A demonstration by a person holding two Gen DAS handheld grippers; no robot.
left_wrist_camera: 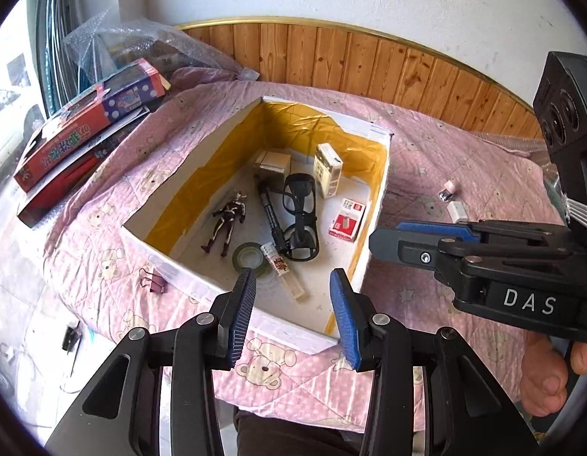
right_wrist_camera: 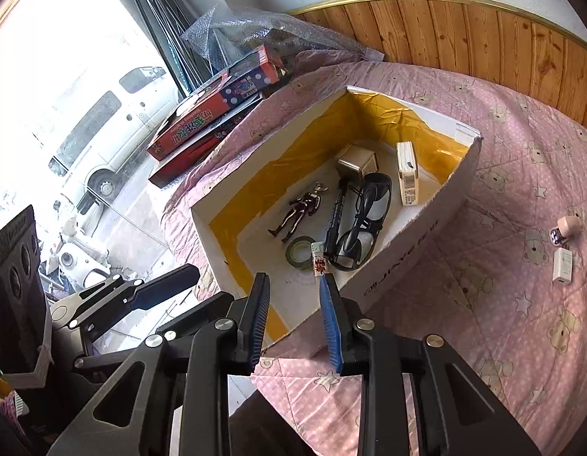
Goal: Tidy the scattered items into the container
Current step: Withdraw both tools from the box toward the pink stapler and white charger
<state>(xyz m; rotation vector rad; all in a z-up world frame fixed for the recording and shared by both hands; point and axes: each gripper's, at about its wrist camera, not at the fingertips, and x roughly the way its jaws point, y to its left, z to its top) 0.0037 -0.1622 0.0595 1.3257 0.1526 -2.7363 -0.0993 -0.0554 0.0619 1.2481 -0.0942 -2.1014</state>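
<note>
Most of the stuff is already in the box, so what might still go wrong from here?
1. The purple binder clip lies near the quilt's drooping edge; a clumsy nudge could knock it to the floor.
2. The small white block and pink piece lie close together, so the fingers might catch both or push one away.
3. Both the left gripper and right gripper hang empty over the box's near wall and could bump it.

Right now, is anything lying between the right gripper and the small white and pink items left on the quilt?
Nothing visible does. The white item and pink item lie on bare quilt right of the box; the right gripper, empty, faces the box's near corner instead.
</note>
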